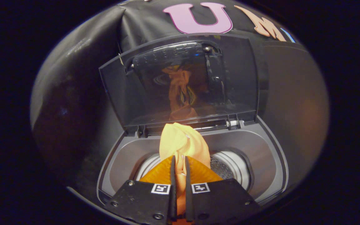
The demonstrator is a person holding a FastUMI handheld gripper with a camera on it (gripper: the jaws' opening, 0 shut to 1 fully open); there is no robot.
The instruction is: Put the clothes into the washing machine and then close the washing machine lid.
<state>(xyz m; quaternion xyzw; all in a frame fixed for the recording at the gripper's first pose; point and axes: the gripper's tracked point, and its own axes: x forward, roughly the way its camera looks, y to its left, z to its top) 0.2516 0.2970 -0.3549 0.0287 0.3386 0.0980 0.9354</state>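
Observation:
A small grey top-loading washing machine [261, 156] stands below me with its dark see-through lid [155, 93] raised upright at the back. My gripper [179, 160] is shut on a yellow-orange piece of clothing [180, 142], which bunches up just ahead of the fingertips and hangs over the round drum opening [230, 165]. The perforated metal drum shows to the right of the fingers. The cloth and gripper are mirrored in the lid.
Black booth cloth [73, 93] hangs close behind and to both sides of the machine. The lid's hinge [234, 123] sits at the back edge of the grey top rim.

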